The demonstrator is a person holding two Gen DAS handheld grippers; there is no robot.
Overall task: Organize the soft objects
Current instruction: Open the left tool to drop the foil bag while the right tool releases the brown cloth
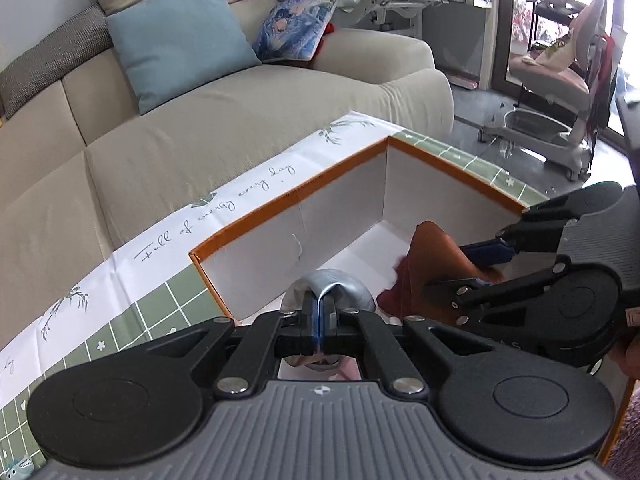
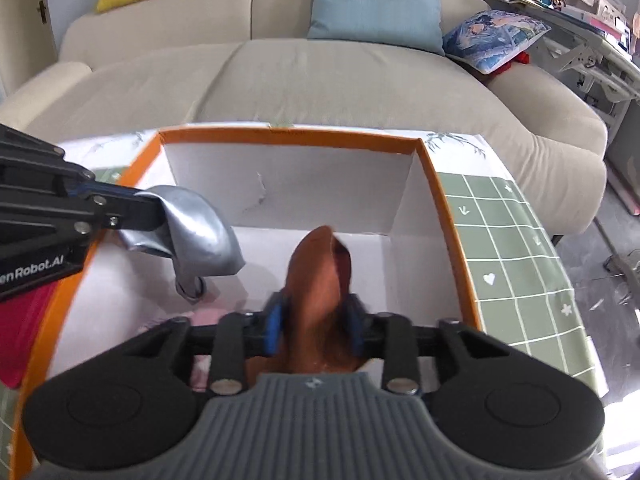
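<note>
A white box with an orange rim [image 1: 288, 204] [image 2: 288, 133] stands on a green checked tablecloth. My left gripper [image 1: 319, 308] is shut on a silver-grey cloth [image 1: 332, 280] and holds it over the box's near left part; it shows from the side in the right wrist view [image 2: 160, 208], the cloth [image 2: 200, 232] hanging from it. My right gripper [image 2: 314, 320] is shut on a rust-brown cloth [image 2: 320, 276] inside the box; in the left wrist view this gripper [image 1: 486, 264] and cloth [image 1: 432, 264] are at the right.
A beige sofa [image 1: 200, 136] [image 2: 320, 80] with a blue cushion [image 1: 180, 40] and a patterned cushion [image 1: 296, 24] stands just behind the table. A desk and a chair [image 1: 560, 80] are at the right. Something pink [image 2: 208, 316] lies on the box floor. A red item [image 2: 24, 328] lies left of the box.
</note>
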